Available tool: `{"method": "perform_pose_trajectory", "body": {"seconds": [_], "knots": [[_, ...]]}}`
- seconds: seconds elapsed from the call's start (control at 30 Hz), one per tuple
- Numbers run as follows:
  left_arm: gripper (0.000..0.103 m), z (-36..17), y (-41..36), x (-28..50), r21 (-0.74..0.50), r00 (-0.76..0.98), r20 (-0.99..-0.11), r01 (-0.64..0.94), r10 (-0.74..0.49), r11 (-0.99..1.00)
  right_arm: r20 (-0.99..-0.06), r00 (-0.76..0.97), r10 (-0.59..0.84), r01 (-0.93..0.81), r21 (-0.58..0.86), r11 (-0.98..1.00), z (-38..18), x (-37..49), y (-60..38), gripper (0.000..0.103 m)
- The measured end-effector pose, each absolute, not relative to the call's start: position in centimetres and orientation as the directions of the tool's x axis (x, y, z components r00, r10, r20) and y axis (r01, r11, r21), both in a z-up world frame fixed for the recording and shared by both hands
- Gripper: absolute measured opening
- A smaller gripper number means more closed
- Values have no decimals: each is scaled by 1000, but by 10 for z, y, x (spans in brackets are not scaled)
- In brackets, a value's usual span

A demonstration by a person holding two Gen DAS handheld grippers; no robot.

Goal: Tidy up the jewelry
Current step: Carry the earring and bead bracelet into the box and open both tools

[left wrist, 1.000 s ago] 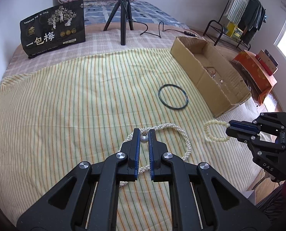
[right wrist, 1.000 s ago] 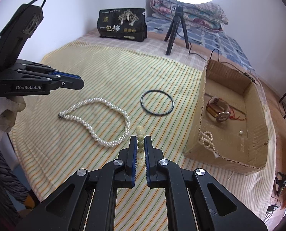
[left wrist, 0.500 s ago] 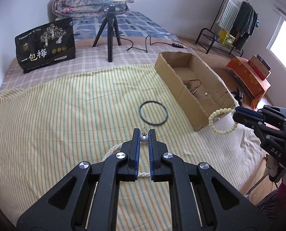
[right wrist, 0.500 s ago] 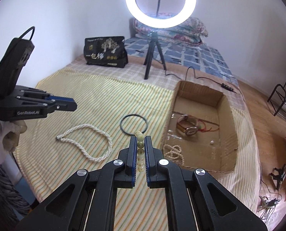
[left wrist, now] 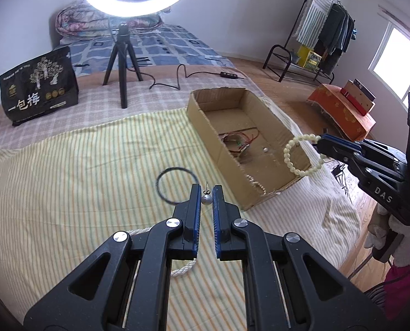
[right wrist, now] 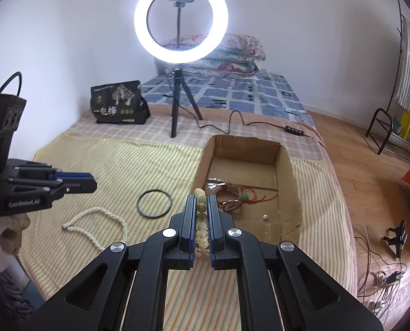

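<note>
My left gripper is shut on a small silver ball earring, held above the striped sheet near a black ring. My right gripper is shut on a pale bead bracelet. In the left wrist view the bracelet hangs from the right gripper by the near end of the cardboard box. The box holds a watch, red cord and a loose pearl. A pearl necklace lies on the bed below the left gripper, beside the black ring.
A ring light on a tripod and a black bag stand at the back of the bed, with a cable trailing right. Folded quilts lie behind. The bed's edge, wooden floor, an orange box and a clothes rack are on the right.
Both grippers have risen and moved toward the cardboard box. The bead bracelet came up off the sheet and now hangs by the box. The necklace stayed on the bed.
</note>
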State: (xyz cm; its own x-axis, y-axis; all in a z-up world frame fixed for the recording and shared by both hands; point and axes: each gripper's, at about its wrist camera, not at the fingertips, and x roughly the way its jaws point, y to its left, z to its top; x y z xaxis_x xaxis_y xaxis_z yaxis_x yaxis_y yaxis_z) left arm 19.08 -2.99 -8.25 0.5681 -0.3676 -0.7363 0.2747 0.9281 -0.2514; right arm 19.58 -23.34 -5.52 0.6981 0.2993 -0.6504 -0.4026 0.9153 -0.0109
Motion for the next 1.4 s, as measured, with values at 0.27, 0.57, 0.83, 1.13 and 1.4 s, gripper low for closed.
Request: {"method": "perform_pose_trajectory", "body": {"seconds": [0.27,0.57,0.83,1.13,1.4], "knots": [[6,-83,-60,208,-255,568,-727,297,-385,920,-634,719,286,-349,27,937,-57,224,-251,6],[6,-89,-101,230,-231,571,-721,335,-392,913,-634,725,270,-303,59,951,-69,262,-266,6],[6,-104,-126,248,-240,548,-733,345,-403,907,-646,719,255,-275,73,959,-83,297,-277,6],[6,-117,-151,256,-223,530,-748,366,-399,904,-657,707,262,-257,105,961,-96,330,-289,6],[6,-123,-159,257,-220,521,-753,376,-402,900,-666,698,265,-250,119,961,-105,341,-291,6]]}}
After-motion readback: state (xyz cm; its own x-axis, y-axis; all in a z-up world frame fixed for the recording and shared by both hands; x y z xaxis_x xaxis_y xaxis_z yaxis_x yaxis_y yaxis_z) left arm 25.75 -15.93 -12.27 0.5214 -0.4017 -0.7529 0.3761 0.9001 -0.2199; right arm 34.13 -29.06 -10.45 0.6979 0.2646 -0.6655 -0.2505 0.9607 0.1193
